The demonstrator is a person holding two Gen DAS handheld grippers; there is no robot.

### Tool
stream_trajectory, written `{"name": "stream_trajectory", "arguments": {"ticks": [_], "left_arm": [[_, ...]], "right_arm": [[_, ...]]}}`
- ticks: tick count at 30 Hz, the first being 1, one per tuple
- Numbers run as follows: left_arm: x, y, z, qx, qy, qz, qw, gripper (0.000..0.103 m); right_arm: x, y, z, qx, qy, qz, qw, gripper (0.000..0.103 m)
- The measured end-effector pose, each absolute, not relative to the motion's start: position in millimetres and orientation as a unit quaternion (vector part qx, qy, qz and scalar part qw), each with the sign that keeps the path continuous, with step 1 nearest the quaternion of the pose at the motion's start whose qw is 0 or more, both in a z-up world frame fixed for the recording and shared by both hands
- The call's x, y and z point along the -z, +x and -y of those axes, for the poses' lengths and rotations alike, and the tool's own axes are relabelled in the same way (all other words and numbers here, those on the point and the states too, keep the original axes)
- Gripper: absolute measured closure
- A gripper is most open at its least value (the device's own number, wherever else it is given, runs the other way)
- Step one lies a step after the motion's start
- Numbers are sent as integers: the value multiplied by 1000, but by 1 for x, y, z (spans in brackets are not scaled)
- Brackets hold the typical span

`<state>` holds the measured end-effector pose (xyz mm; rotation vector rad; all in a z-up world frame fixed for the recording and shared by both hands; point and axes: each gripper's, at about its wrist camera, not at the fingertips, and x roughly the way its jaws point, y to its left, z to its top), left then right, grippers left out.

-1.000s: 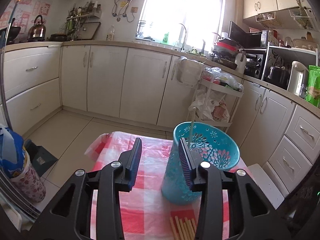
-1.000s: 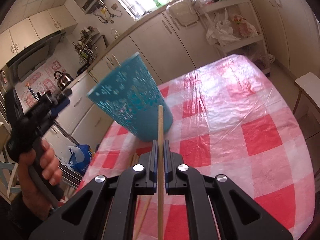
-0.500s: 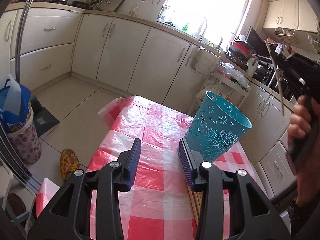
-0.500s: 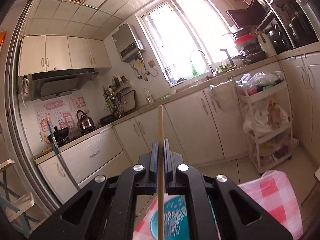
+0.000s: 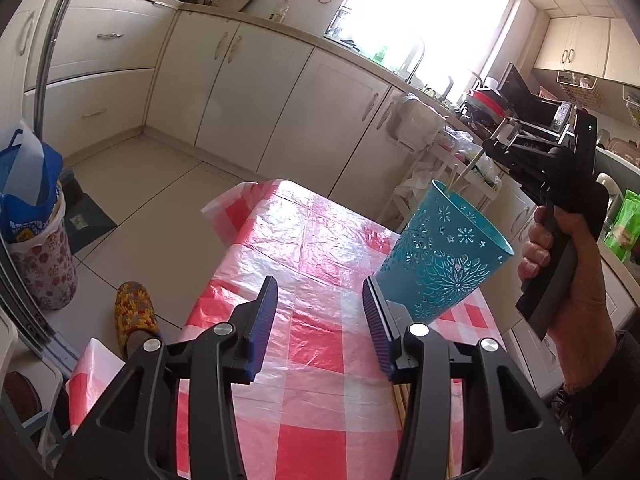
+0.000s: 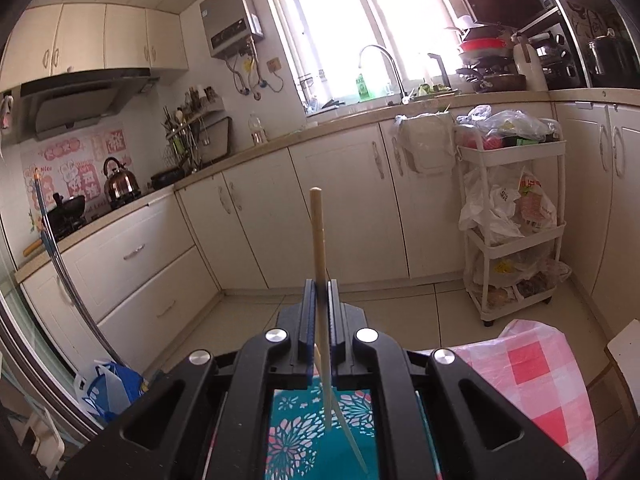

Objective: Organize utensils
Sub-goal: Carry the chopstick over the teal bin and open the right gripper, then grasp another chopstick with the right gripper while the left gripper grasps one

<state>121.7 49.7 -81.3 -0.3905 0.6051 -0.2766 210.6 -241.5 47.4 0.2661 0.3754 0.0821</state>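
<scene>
A teal perforated holder (image 5: 444, 256) stands on the red-checked table (image 5: 320, 320); it also shows from above in the right wrist view (image 6: 320, 432). My right gripper (image 6: 319, 292) is shut on a wooden chopstick (image 6: 318, 232), held upright over the holder with its lower end inside. Another chopstick (image 6: 352, 440) leans inside. In the left wrist view the right gripper (image 5: 496, 148) hovers above the holder's rim. My left gripper (image 5: 320, 316) is open and empty, just left of the holder. Loose chopsticks (image 5: 400, 396) lie on the table behind its right finger.
White kitchen cabinets (image 5: 280, 92) run along the back. A white cart with bags (image 6: 516, 216) stands beyond the table. A blue bag in a floral bin (image 5: 32, 216) and a slipper (image 5: 134, 312) are on the floor at left.
My right gripper swung the chopstick up from the table and lowered its end into the holder. My left gripper drew back and up from the holder, staying open.
</scene>
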Motion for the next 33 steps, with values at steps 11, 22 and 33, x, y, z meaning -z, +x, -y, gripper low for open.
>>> {"name": "stream_trajectory", "arguments": {"ticks": [11, 22, 33], "left_arm": [[69, 111, -38, 151, -176, -313, 921, 51], [101, 96, 19, 181, -97, -412, 888, 47], [111, 107, 44, 171, -67, -435, 882, 47]], "right_arm": [[-54, 159, 257, -46, 147, -195, 968, 73], [71, 52, 254, -22, 108, -384, 917, 81], [129, 71, 220, -10, 39, -447, 893, 85]]}}
